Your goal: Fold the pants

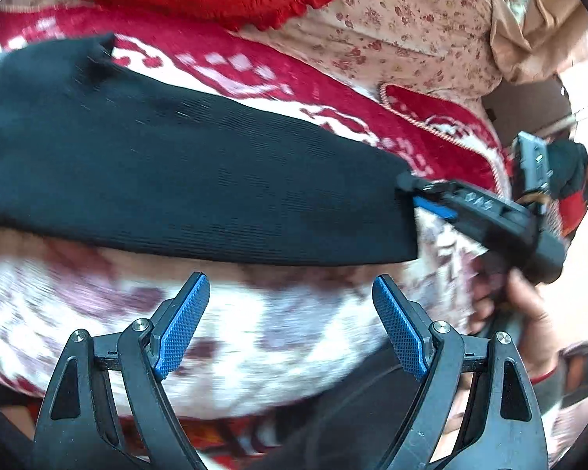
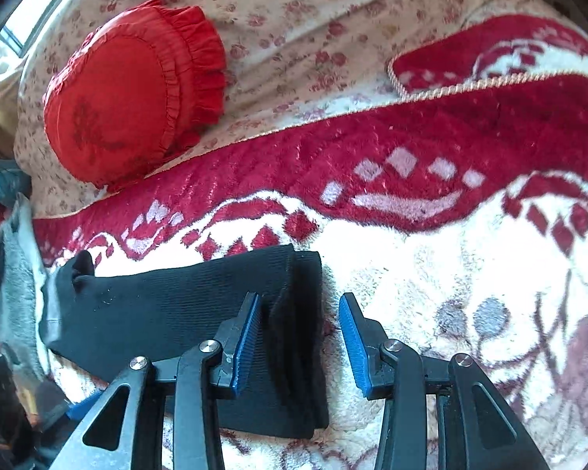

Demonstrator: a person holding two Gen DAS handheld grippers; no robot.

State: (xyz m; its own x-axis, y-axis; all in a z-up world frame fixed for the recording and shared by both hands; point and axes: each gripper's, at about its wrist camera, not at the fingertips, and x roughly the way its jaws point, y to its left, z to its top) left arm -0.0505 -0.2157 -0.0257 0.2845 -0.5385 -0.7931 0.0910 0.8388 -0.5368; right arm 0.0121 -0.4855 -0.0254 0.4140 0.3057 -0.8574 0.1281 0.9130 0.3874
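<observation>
The black ribbed pants [image 1: 184, 180] lie in a long band across the red and white blanket [image 1: 254, 337]; they also show in the right wrist view [image 2: 168, 313]. My left gripper [image 1: 290, 321] is open and empty, just short of the pants' near edge. My right gripper [image 2: 300, 337] is open, its jaws standing either side of the pants' right end, whose layered edge [image 2: 302, 352] lies between them. In the left wrist view the right gripper [image 1: 423, 196] sits at the pants' right end, held by a hand [image 1: 529, 313].
A red frilled cushion [image 2: 125, 94] lies on a floral sheet [image 2: 313, 19] beyond the blanket. A folded blanket corner with cord trim [image 2: 490, 62] lies at the far right. Grey cloth [image 2: 15, 274] hangs at the left edge.
</observation>
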